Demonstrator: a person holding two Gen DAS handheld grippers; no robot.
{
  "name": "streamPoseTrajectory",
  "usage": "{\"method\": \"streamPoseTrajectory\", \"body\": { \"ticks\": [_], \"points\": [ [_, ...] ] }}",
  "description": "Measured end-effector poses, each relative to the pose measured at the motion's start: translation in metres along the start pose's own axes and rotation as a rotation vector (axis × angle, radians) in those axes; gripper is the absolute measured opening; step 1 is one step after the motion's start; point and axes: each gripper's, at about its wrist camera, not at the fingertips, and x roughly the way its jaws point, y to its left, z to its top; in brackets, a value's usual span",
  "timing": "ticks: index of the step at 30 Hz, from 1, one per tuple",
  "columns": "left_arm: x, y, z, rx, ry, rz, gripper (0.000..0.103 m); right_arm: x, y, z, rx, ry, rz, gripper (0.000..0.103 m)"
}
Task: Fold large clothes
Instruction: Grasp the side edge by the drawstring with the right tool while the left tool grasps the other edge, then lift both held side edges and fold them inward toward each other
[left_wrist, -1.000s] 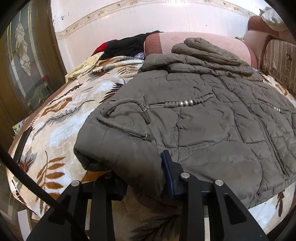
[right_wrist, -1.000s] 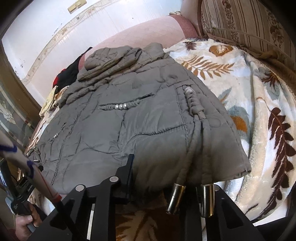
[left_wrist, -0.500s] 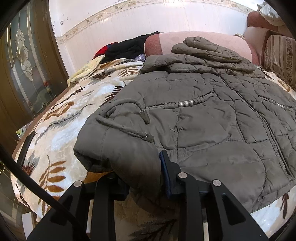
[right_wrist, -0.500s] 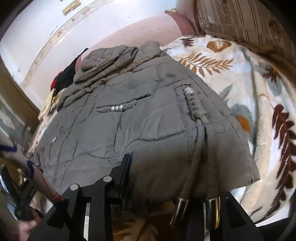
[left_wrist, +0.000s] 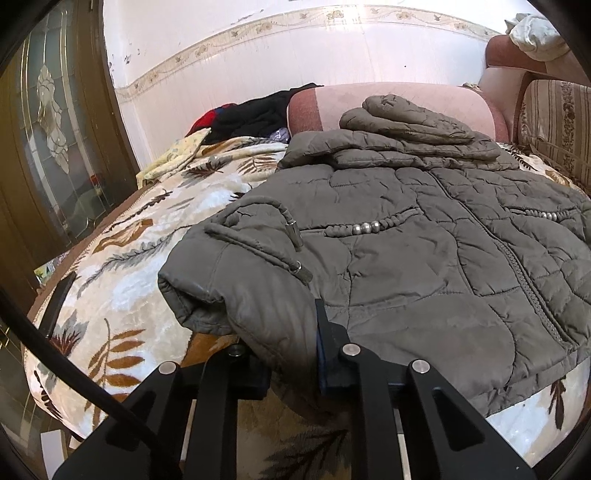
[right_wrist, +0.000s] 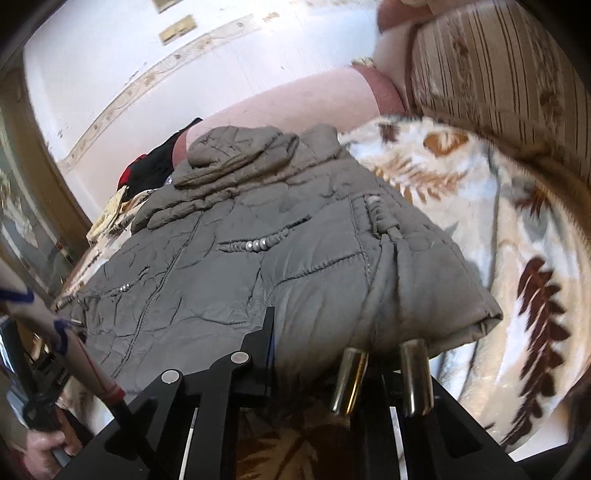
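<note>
A grey-olive quilted jacket (left_wrist: 406, 258) lies front up on a leaf-patterned blanket (left_wrist: 122, 295), hood toward the far pillow. My left gripper (left_wrist: 284, 343) is at its near left hem corner, jaws closing with the padded fabric pinched between them. In the right wrist view the jacket (right_wrist: 258, 266) fills the middle. My right gripper (right_wrist: 325, 347) is closing on the near right hem corner, which is raised off the blanket (right_wrist: 517, 258). Two metal cord ends (right_wrist: 349, 380) dangle over its right finger and hide it.
A pink bolster (left_wrist: 388, 99) and a pile of dark and red clothes (left_wrist: 255, 114) lie at the far edge by the wall. A striped cushion (right_wrist: 498, 66) borders the right side. A glazed wooden door (left_wrist: 55, 129) stands at left. A person's hand (right_wrist: 44, 446) shows at lower left.
Both pairs of jaws have drawn closer on the jacket's hem. The right gripper has risen a little and tilted, lifting its hem corner. The left gripper has hardly moved.
</note>
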Motion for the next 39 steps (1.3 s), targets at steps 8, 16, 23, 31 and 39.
{"method": "streamPoseTrajectory", "body": {
  "ticks": [8, 16, 23, 31, 39],
  "points": [
    [-0.014, 0.003, -0.001, -0.006, -0.015, -0.008, 0.017, -0.018, 0.003, 0.003, -0.024, -0.054, 0.009, 0.016],
    [-0.030, 0.015, 0.003, -0.028, -0.021, -0.043, 0.017, -0.035, -0.003, 0.002, -0.007, -0.060, 0.035, 0.016],
    [-0.045, 0.027, 0.037, -0.051, -0.081, -0.070, 0.017, -0.049, -0.003, 0.027, 0.019, -0.101, 0.081, 0.016],
    [-0.061, 0.040, 0.110, -0.089, -0.174, -0.095, 0.018, -0.064, 0.012, 0.087, 0.022, -0.191, 0.144, 0.016],
    [-0.049, 0.051, 0.196, -0.120, -0.229, -0.132, 0.019, -0.055, 0.028, 0.163, 0.000, -0.256, 0.149, 0.016]
  ]
}}
